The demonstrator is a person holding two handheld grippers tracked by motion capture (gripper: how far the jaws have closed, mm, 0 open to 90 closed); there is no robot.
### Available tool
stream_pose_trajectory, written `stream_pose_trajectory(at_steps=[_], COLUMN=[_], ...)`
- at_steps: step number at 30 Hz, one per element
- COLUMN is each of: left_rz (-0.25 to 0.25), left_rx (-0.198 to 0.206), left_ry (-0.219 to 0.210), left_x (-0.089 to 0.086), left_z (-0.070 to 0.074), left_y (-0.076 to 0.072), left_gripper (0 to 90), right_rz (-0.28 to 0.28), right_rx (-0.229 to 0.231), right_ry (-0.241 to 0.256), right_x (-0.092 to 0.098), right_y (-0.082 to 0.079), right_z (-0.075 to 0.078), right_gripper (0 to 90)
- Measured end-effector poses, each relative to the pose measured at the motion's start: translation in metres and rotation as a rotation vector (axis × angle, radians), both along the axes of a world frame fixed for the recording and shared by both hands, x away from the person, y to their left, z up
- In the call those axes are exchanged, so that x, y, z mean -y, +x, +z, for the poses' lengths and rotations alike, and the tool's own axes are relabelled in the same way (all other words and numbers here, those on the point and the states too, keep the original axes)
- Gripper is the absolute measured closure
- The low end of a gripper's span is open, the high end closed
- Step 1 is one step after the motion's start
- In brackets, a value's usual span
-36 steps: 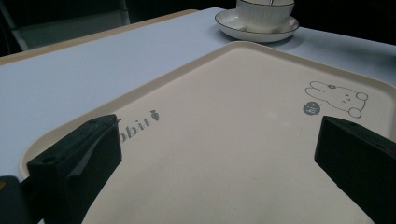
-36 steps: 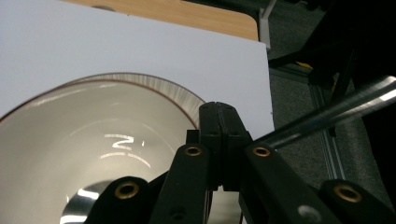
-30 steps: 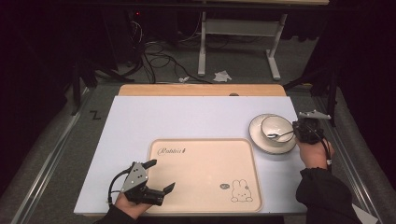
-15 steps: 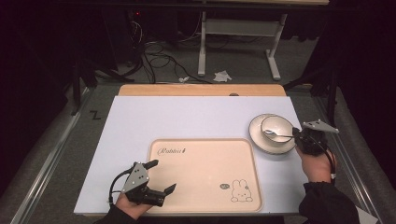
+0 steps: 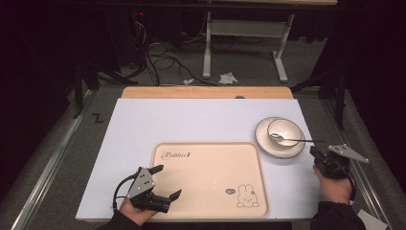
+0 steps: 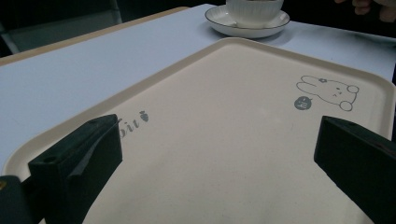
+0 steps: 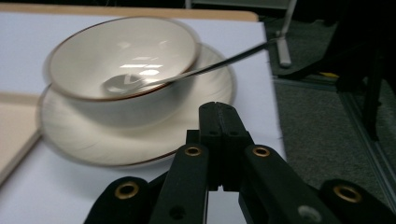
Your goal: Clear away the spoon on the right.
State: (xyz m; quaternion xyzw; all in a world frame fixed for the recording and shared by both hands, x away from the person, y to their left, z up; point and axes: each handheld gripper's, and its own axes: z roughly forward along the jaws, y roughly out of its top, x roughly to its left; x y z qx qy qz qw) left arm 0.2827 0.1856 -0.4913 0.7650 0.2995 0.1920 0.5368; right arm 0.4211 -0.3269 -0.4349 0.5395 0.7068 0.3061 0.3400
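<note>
Right gripper view: spoon (image 7: 187, 74) rests in bowl (image 7: 93, 56).

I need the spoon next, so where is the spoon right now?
In the high view the spoon lies in the bowl on the plate, right of the tray, its handle pointing toward the right gripper.

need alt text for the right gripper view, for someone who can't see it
The right gripper, its two black jaws pressed shut on nothing, points at a white bowl that sits on a matching saucer on a white table. A metal spoon rests in the bowl, its handle sticking out over the rim to the right. A beige tray edges in at left.
</note>
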Motion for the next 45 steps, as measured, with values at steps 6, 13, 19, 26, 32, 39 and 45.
stream_pose_trajectory(at_steps=[6,13,19,26,32,39,45], left_rz=[-0.003,-0.003,0.005,0.008,0.004,0.002,0.000], left_rx=[-0.002,-0.001,-0.009,-0.010,-0.007,-0.001,-0.002], left_ry=[0.003,0.019,0.030,0.038,0.039,0.045,0.044], left_x=[0.000,0.004,0.003,0.004,0.004,0.005,0.005], left_z=[0.000,-0.001,-0.003,-0.004,-0.004,-0.003,-0.003], left_y=[0.000,0.000,0.000,0.000,-0.001,-0.001,-0.001], left_gripper=[1.7,1.7,1.8,1.9,1.9,2.2,2.3], right_rz=[0.111,0.012,-0.021,0.040,0.074,0.117,0.153], right_rx=[0.062,0.069,0.112,0.155,0.177,0.178,0.186], right_ry=[0.111,0.145,0.150,0.118,0.110,0.100,0.106], right_x=[-0.001,0.041,0.062,0.056,0.051,0.042,0.032], right_y=[-0.048,-0.046,-0.030,-0.028,-0.038,-0.050,-0.059], right_z=[-0.016,-0.035,-0.038,-0.033,-0.030,-0.028,-0.025], right_gripper=[90.0,90.0,90.0,90.0,90.0,90.0,90.0])
